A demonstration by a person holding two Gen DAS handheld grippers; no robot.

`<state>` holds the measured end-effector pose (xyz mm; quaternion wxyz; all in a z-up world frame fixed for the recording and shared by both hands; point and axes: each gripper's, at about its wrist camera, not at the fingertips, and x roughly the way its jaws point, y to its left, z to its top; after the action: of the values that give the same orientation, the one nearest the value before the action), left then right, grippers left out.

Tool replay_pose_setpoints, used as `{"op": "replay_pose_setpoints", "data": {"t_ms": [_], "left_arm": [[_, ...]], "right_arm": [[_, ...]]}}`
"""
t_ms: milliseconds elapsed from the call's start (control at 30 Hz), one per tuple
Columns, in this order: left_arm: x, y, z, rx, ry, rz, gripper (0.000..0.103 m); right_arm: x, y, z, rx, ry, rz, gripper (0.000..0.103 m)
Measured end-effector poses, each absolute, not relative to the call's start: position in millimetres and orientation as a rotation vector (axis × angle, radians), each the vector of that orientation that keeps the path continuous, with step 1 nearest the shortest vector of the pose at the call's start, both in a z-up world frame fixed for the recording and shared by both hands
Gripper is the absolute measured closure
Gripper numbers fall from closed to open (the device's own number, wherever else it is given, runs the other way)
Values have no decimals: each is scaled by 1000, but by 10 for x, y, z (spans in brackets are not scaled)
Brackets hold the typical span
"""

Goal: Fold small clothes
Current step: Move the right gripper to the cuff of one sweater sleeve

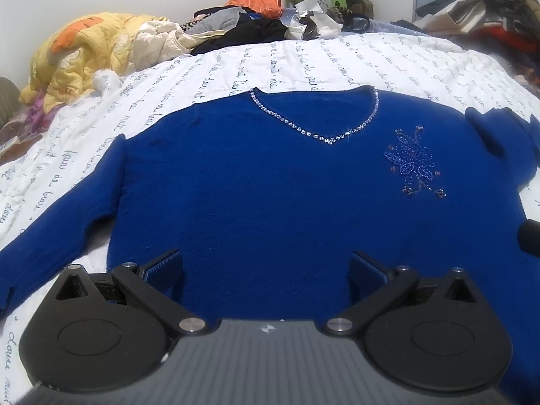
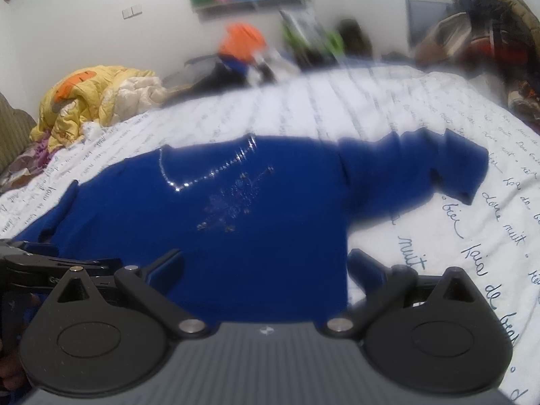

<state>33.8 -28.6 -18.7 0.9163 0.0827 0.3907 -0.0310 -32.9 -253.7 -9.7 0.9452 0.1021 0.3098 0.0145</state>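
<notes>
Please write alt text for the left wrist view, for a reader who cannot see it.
A blue sweater with a rhinestone V-neck lies flat, front up, on a white bedspread printed with script. The open left gripper hovers over its lower part, holding nothing. Piled clothes and a yellow quilt lie beyond.

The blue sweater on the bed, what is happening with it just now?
A person holds two grippers over a blue sweater that lies face up on the white bedspread. The left gripper and the right gripper are both open near its hem, gripping nothing. One sleeve is bunched up; no fold is made yet.
</notes>
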Motion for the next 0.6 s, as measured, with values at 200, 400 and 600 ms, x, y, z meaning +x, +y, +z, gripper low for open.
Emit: {"op": "replay_pose_setpoints", "data": {"t_ms": [200,400,600], "left_arm": [[329,-377,-169,179,785,-77,0],[297,-491,-159,206,770,-112,0],[307,-583,-163,201,779,-146,0]], "right_arm": [[-330,-2648,-145,192,617,15,0],[-268,-3069,-203,98,598,-144,0],[-36,-3560,-294,13,585,-307,0]]}}
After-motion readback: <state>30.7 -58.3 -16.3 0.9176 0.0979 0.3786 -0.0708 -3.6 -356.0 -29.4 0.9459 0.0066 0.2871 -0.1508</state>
